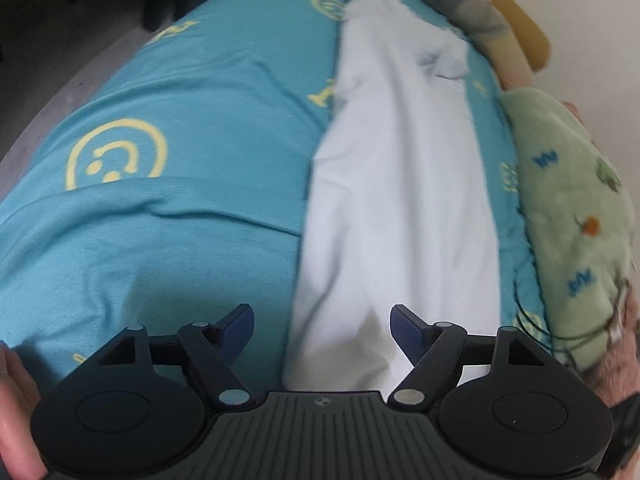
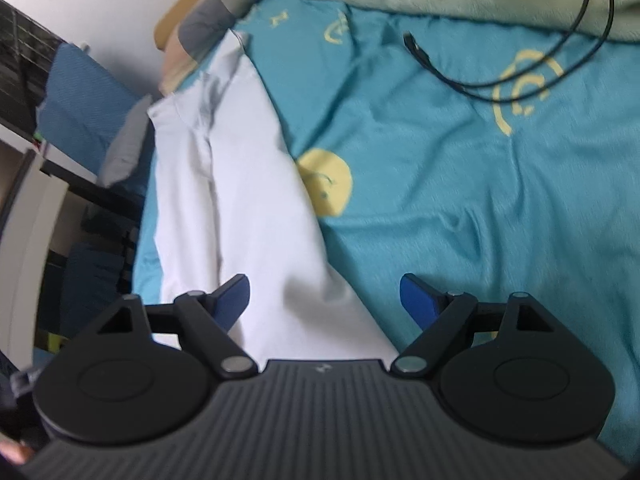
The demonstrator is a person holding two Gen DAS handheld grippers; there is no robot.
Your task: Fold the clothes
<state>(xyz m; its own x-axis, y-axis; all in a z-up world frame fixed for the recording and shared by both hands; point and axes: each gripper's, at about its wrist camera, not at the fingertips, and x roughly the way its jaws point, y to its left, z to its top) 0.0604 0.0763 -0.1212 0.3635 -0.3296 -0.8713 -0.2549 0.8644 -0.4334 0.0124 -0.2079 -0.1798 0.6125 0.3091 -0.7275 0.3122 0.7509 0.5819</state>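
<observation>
Both claws, left claw (image 1: pixel 322 326) and right claw (image 2: pixel 325 296), hang released over a folded white garment (image 1: pixel 400 200) lying lengthwise on the bed (image 1: pixel 180 240); open teal sheet spreads toward 9 o'clock (left view).

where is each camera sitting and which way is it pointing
Left wrist: sits on the left gripper, looking along its open fingers, across the white garment on the teal sheet toward the headboard; a hand shows at lower left.
Right wrist: sits on the right gripper, open, looking along the same white garment; a black cable lies to the right.
Shared: garment, teal sheet, green blanket.
</observation>
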